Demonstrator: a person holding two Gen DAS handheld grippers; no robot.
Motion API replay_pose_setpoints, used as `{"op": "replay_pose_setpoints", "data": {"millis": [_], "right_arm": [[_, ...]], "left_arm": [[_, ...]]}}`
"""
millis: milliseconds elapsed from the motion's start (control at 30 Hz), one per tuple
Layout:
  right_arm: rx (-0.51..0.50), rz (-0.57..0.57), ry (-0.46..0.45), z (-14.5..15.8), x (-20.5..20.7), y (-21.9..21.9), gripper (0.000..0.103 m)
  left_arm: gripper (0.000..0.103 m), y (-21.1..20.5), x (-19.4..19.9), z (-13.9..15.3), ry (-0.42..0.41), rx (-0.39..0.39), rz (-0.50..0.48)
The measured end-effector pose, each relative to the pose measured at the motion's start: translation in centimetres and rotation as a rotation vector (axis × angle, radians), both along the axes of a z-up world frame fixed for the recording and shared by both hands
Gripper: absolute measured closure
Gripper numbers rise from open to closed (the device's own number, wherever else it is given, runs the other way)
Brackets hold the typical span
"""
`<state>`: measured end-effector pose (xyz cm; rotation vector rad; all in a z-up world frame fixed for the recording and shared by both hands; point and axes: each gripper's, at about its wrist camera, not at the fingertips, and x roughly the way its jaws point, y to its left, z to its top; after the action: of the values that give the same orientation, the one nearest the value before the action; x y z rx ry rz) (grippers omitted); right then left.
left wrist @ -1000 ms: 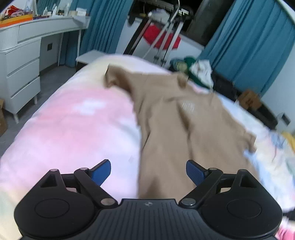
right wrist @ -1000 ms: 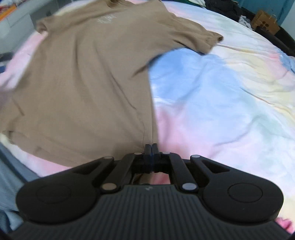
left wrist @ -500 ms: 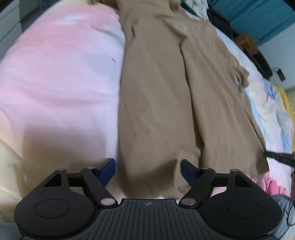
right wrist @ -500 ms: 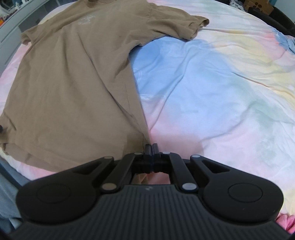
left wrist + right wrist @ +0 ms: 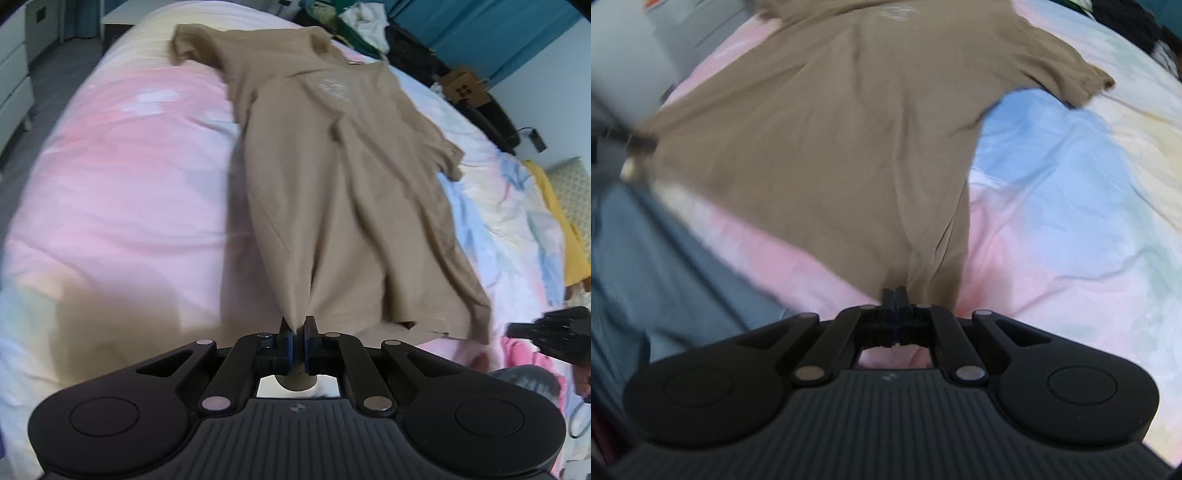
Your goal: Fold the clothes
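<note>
A tan T-shirt (image 5: 343, 177) lies lengthwise on the pastel tie-dye bedsheet (image 5: 122, 192), collar at the far end and a pale print on its chest. My left gripper (image 5: 298, 325) is shut on the shirt's near hem, which rises in a pinched fold to the jaws. In the right wrist view the same tan T-shirt (image 5: 849, 129) spreads ahead, and my right gripper (image 5: 895, 293) is shut on the hem's right corner. The right gripper (image 5: 546, 332) also shows at the right edge of the left wrist view.
White drawers (image 5: 14, 74) stand left of the bed. A heap of clothes (image 5: 354, 22), dark items and a cardboard box (image 5: 463, 86) sit beyond the far end before teal curtains. A yellow cloth (image 5: 565, 229) lies at the right. Blue fabric (image 5: 665, 266) fills the near left.
My left gripper, open over the hem half a second ago, has shut on it and lifted it slightly. The right gripper stays shut on the hem and has shifted, pulling the cloth taut.
</note>
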<state>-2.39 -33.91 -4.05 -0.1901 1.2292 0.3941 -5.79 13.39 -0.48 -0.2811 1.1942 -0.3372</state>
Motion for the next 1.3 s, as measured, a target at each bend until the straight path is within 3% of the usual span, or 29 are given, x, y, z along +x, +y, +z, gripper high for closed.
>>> {"op": "replay_pose_setpoints", "data": {"millis": [100, 333, 400, 467, 533, 633, 667, 733, 867, 967, 1133, 1200, 1300], "right_arm": [[-0.016, -0.005, -0.015, -0.3, -0.5, -0.1, 0.1], [0.073, -0.198, -0.077, -2.5, 1.8, -0.9, 0.096], [0.081, -0.198, -0.047, -3.3, 2.6, -0.5, 0.087], [0.101, -0.197, -0.018, -4.1, 3.1, 0.1, 0.063], [0.072, -0.175, -0.02, -4.5, 3.2, 1.0, 0.061], [-0.022, -0.148, -0.04, -5.5, 3.0, 2.3, 0.063], [-0.048, -0.138, -0.037, -5.9, 2.9, 2.7, 0.07], [-0.073, -0.093, -0.016, -6.3, 2.7, 3.3, 0.098], [-0.083, -0.004, 0.007, -5.0, 1.8, 3.8, 0.099], [-0.07, 0.03, 0.016, -3.3, 1.0, 3.4, 0.099], [-0.113, 0.02, 0.052, -5.4, 0.5, 3.4, 0.098], [-0.071, -0.016, 0.043, -4.7, 0.5, 2.7, 0.096], [-0.003, -0.074, 0.028, -3.5, 0.6, 1.6, 0.094]], "left_arm": [[0.098, 0.4, 0.0, -0.8, 0.018, 0.048, 0.018], [0.097, 0.6, 0.3, -2.5, 0.025, 0.058, 0.038], [0.097, 0.5, 0.3, -2.8, 0.025, 0.061, 0.041], [0.097, 0.5, 0.2, -3.2, 0.024, 0.064, 0.045], [0.097, 0.2, 0.2, -3.4, 0.019, 0.078, 0.041], [0.097, -0.3, 0.2, -3.8, 0.008, 0.105, 0.03], [0.097, -0.5, 0.2, -3.9, 0.004, 0.114, 0.026], [0.097, -0.8, 0.3, -3.9, -0.001, 0.125, 0.014], [0.098, 0.0, -0.2, -2.8, -0.019, 0.089, 0.0], [0.098, -0.2, -0.6, -2.5, -0.029, 0.12, 0.005], [0.096, -0.6, -1.4, -2.1, -0.044, 0.171, 0.013], [0.09, -0.8, -1.7, -1.9, -0.05, 0.192, 0.016], [0.068, -1.0, -2.1, -1.5, -0.069, 0.223, 0.022]]}}
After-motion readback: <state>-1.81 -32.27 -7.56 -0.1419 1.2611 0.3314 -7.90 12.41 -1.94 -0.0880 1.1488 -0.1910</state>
